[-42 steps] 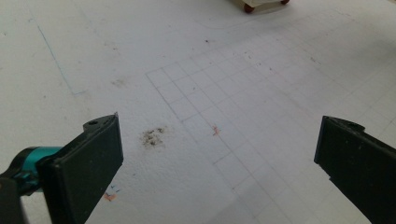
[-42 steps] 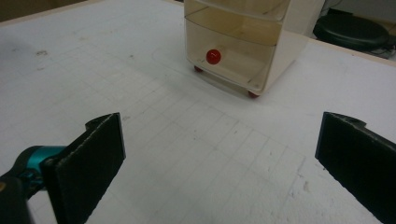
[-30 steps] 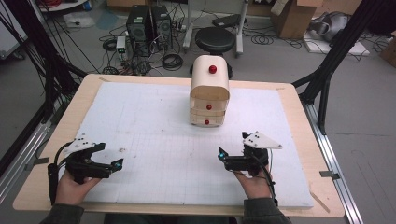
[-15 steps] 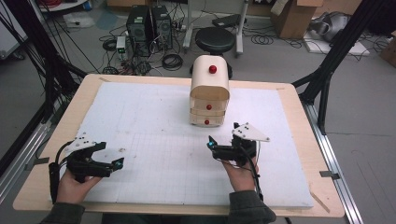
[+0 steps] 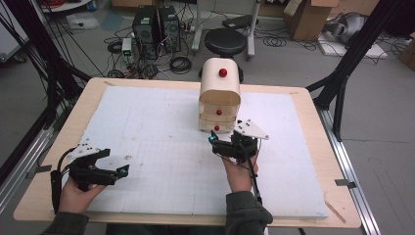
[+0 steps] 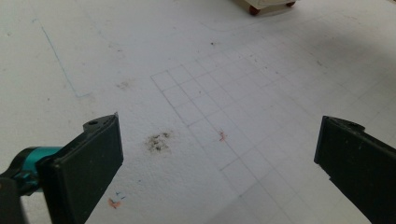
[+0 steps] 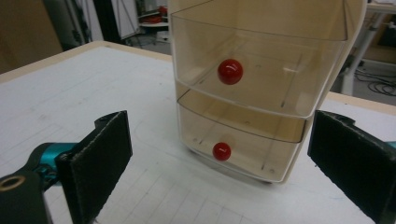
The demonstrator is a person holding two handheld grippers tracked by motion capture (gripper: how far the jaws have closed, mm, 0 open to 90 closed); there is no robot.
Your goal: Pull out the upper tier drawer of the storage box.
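stage: early | we brought the right tool [image 5: 213,141], empty jaws just narrowing, near the drawer unit [image 5: 219,100] | drawers unopened | left tool [image 5: 122,171] open, idle on the worktop [image 5: 147,127]

place: lab | signs: computer towers [image 5: 156,27], floor cables [image 5: 181,62], stool [image 5: 225,41]
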